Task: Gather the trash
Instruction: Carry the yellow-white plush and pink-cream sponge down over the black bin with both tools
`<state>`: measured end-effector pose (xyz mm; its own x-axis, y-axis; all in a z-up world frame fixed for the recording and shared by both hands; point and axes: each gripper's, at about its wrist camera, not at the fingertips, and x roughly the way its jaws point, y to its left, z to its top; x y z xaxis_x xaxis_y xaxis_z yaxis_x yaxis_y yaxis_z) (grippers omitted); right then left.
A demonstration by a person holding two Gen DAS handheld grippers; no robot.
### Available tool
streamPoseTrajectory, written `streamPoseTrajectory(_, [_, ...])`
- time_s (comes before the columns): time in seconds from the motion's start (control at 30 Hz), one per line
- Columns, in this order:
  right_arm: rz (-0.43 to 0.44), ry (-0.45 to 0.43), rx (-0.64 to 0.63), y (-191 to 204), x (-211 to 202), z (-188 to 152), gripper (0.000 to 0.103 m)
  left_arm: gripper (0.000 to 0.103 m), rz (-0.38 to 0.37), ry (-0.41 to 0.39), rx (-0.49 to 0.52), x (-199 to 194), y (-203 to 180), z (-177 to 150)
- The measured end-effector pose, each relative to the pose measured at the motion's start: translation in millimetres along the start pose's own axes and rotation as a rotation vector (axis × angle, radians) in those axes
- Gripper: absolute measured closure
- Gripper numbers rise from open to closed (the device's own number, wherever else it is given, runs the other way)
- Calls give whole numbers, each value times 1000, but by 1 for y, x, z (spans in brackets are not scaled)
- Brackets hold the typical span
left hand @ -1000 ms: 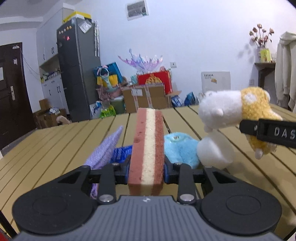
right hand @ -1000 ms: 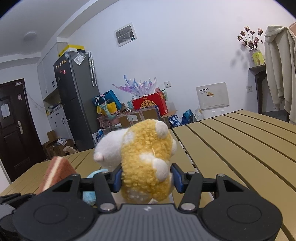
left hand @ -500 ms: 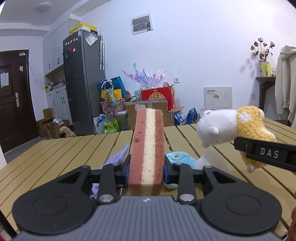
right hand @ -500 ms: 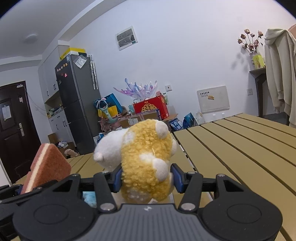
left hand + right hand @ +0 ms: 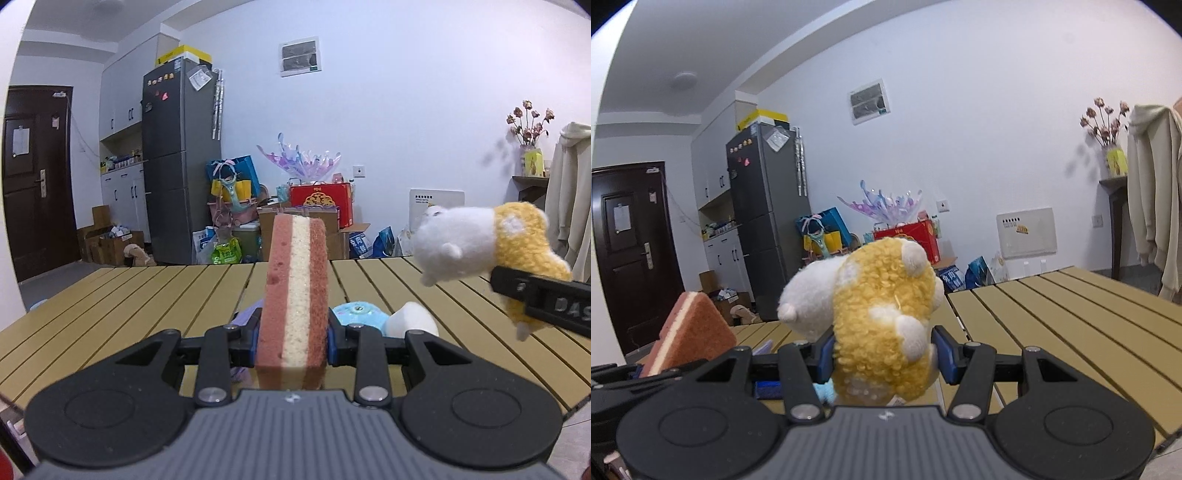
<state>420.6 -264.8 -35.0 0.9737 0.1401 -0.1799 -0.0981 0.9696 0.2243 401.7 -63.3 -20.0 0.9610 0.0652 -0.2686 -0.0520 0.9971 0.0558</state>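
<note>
Between my left gripper's pads I pinch a layered sponge upright; to its right, my right gripper squeezes a yellow-and-white plush toy.

blue plush and white lump, lower centre: mostly hidden behind sponge and gripper frame. purple cloth: only a sliver. black bar lettering, right edge: cut off after "das".

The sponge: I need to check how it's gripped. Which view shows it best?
The left wrist view: the sponge stands centred, edge-on, pink layers around a cream one, clamped in the left gripper. The right wrist view shows only one pink face and a corner at its left edge, grip hidden.
</note>
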Motion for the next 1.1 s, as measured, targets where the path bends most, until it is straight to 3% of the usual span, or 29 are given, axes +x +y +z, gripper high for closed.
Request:
streamPoseTrajectory(0.43, [28, 15, -98, 20, -96, -4, 51, 72, -30, 52, -77, -84, 34, -18])
streamPoseTrajectory(0.83, [35, 105, -93, 29, -181, -35, 51, 72, -62, 124, -8, -153, 41, -48])
streamPoseTrajectory(1.1, [28, 147, -101, 34, -217, -53, 51, 72, -70, 172, 38, -182, 42, -71])
